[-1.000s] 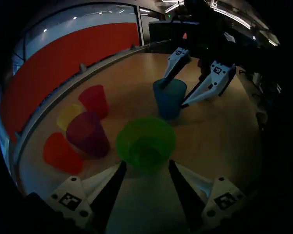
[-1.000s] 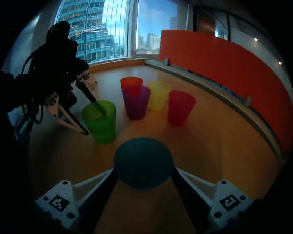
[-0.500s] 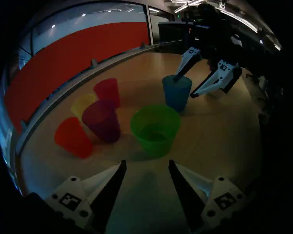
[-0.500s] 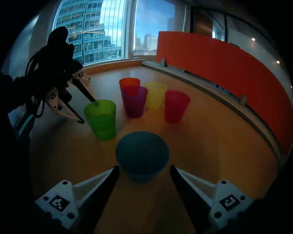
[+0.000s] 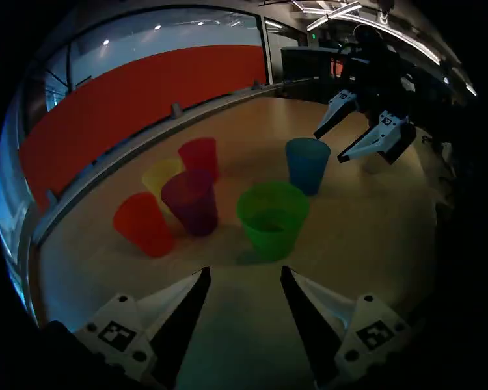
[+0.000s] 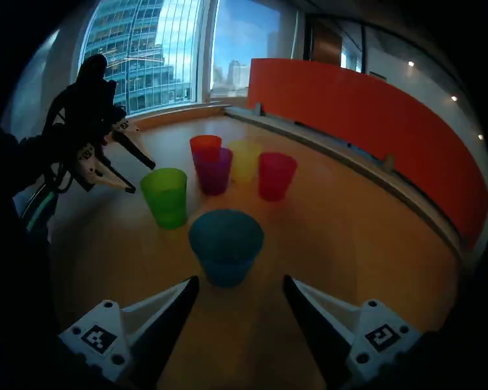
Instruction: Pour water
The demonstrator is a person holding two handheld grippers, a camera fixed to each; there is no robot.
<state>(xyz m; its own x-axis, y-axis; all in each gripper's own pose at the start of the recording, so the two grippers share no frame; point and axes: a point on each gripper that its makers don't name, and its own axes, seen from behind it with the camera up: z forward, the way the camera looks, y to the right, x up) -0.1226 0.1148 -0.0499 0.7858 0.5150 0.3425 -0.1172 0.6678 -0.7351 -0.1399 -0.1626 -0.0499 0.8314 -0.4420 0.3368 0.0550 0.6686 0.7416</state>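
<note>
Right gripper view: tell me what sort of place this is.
Probably an office or meeting room high in a city building: tall windows look onto glass towers, a long wooden table runs beside an orange wall panel, and ceiling lights show above.

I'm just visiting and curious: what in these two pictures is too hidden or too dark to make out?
Water in the blue cup: right gripper view, inside too dark to tell.
Water in the green cup: left gripper view, too dim to tell.
Orange cup: right gripper view, lower part hidden behind the purple cup.
Whoever holds the left gripper: right gripper view, only a dark shape against the bright window.
</note>
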